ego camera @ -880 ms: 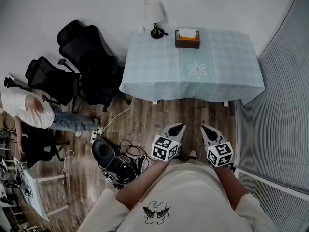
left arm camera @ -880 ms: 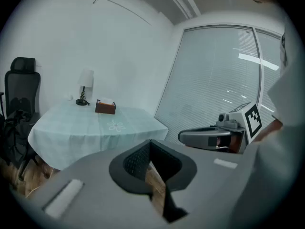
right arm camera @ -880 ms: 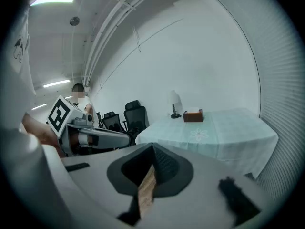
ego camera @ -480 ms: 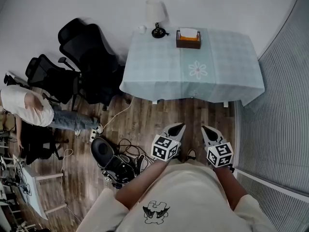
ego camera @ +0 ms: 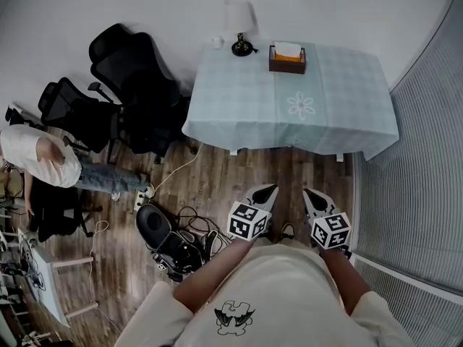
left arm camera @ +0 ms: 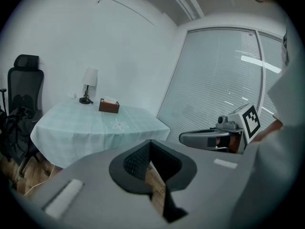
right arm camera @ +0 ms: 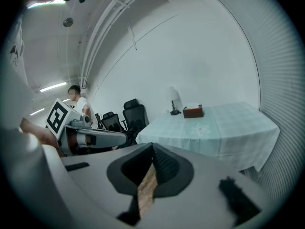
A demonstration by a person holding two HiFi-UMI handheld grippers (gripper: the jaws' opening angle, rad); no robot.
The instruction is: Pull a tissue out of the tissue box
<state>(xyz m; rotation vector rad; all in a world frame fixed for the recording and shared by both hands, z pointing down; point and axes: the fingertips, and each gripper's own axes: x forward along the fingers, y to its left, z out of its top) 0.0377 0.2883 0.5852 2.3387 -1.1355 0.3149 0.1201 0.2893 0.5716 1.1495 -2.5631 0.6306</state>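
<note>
In the head view the tissue box (ego camera: pixel 287 57), far off at 12 o'clock, was too small to show how its tissue lay. The white item (ego camera: pixel 217 41) at the lamp's (ego camera: pixel 241 22) 9 o'clock was too small to name. The wearer's shirt (ego camera: pixel 275 295) hid both hands, and the frame edge cut off a bystander (ego camera: pixel 36 161) at 9 o'clock.

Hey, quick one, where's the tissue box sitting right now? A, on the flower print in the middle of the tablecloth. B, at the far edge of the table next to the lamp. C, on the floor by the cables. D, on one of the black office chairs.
B: the tissue box stands at the table's far edge, just right of the lamp and beyond the flower print.
</note>
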